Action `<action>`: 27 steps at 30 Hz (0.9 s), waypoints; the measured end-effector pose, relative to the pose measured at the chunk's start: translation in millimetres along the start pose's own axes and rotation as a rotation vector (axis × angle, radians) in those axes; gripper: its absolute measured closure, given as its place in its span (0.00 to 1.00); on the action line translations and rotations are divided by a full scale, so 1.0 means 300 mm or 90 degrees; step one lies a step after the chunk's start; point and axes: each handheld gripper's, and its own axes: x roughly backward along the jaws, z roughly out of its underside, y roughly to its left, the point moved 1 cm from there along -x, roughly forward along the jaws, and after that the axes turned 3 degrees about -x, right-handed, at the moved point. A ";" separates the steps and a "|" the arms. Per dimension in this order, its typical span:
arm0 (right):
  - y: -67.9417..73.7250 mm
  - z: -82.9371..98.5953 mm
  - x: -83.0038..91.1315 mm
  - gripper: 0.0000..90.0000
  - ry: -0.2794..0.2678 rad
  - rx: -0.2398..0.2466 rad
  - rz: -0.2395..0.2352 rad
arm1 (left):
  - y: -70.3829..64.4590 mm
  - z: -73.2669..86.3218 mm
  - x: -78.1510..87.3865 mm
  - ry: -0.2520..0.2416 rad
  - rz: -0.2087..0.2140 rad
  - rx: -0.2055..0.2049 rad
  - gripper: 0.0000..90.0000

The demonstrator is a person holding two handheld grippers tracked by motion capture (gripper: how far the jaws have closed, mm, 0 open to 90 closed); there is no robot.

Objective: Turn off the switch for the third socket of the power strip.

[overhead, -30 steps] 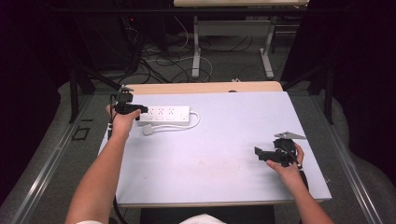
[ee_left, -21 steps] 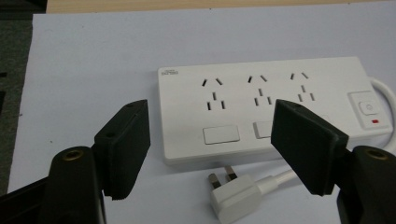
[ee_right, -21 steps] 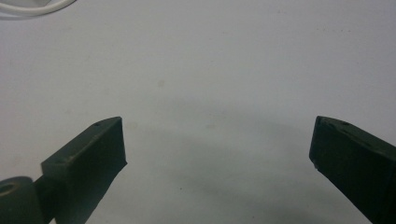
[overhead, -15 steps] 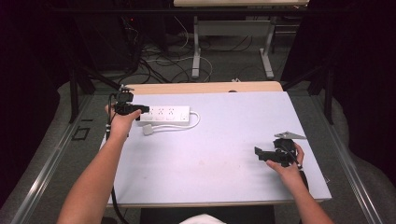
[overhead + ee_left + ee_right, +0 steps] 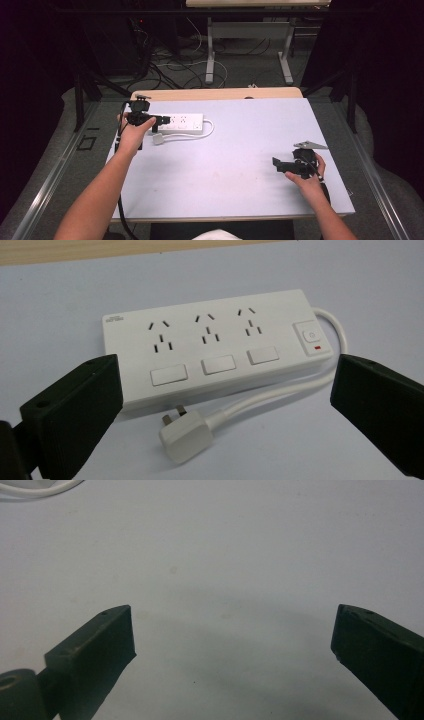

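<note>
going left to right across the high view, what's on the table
left gripper → plug → power strip → bare stretch of table → right gripper

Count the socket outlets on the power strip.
3. On the white power strip they sit in one row: the first nearest the end without the switch, the second in the middle, the third beside the switch. None seems hidden.
</note>
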 end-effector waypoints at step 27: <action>0.002 0.000 0.001 0.04 0.001 0.006 0.001 | -0.154 0.106 0.045 -0.022 0.065 -0.099 0.00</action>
